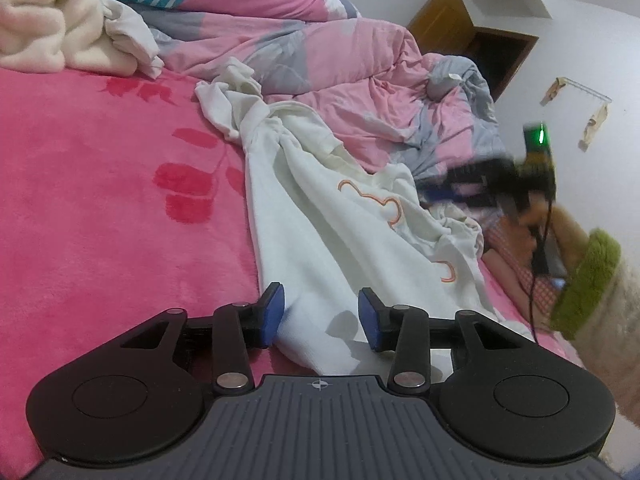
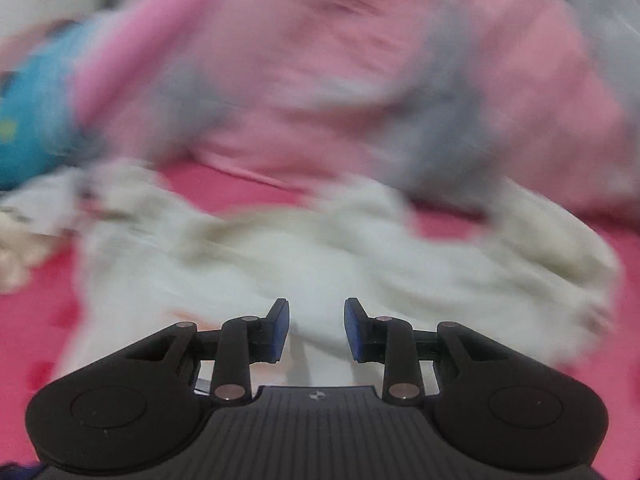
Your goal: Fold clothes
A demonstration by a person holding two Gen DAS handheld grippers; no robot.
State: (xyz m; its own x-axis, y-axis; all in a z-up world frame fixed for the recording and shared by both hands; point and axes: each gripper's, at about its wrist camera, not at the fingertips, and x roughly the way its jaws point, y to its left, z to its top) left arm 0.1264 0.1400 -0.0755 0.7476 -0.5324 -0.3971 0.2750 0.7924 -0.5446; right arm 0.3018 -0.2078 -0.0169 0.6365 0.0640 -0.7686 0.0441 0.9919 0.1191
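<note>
The crumpled white cotton garment with orange outline print point(image 1: 340, 216) is lying lengthwise on the pink fleece blanket point(image 1: 100, 200), stretching straight ahead from the left gripper point(image 1: 321, 316), whose wide-open fingers are straddling its near end. The right gripper point(image 2: 317, 328), also open, is hovering over blurred white cloth.

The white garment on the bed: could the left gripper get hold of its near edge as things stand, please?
Probably yes: the left gripper is open, the white garment lies bunched between its blue pads, and nothing covers it.
</note>
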